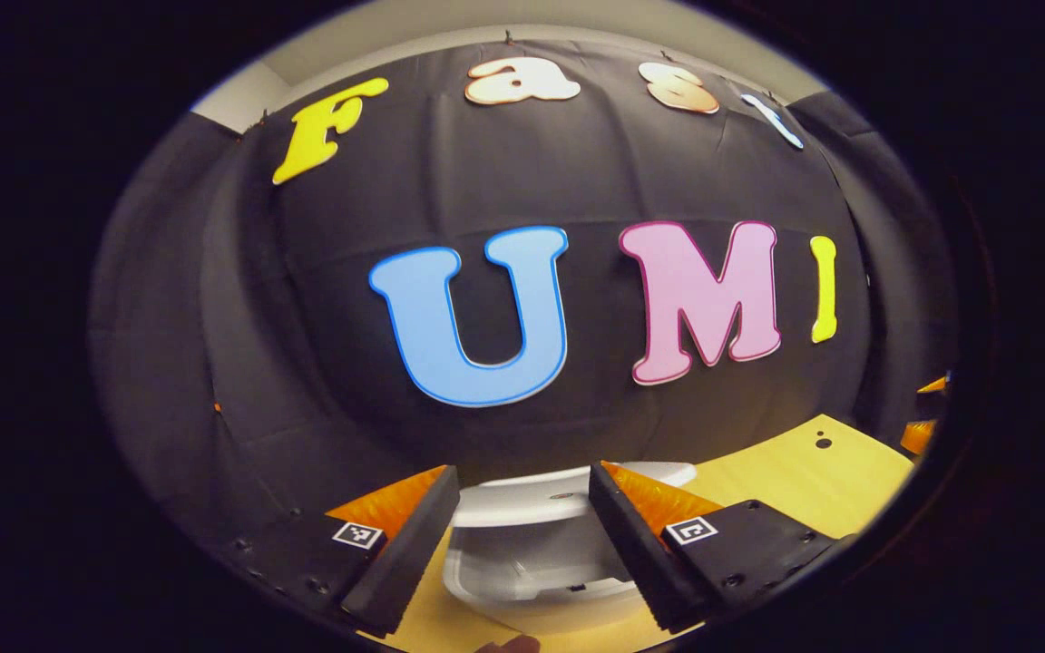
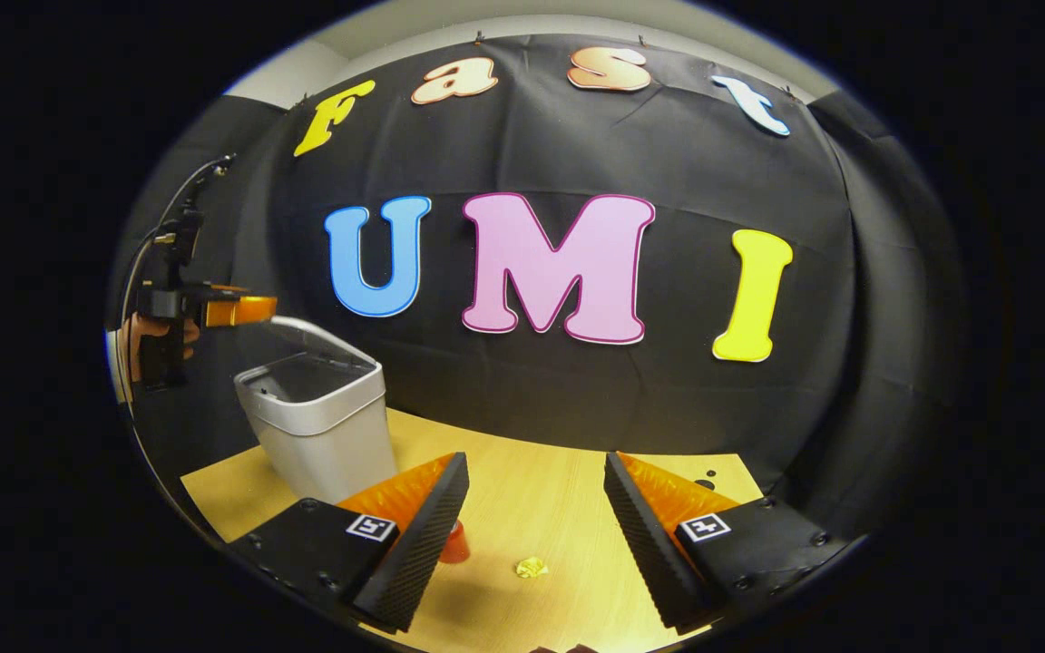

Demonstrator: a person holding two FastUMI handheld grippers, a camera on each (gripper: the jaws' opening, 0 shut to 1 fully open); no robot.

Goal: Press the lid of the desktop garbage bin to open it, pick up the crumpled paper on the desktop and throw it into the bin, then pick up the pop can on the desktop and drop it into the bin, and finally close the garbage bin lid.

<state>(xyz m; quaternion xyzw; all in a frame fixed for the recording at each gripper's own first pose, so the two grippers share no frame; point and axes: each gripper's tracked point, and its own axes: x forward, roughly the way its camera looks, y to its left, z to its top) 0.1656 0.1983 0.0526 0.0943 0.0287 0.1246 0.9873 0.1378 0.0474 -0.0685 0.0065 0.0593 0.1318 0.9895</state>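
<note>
One bin [image 2: 318,422], one paper [image 2: 532,568], one can [image 2: 454,547].

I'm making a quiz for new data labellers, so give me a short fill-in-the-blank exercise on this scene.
1. The bin lid is ____.
2. The crumpled paper lies on the ____.
3. The right gripper has its fingers ____.
4. In the right gripper view, the left gripper is above the ____.

Missing words: open; table; open; bin

Grey bin [image 2: 318,435] stands lid-up (left rear); yellow paper [image 2: 532,568] near red can [image 2: 454,544].
</note>
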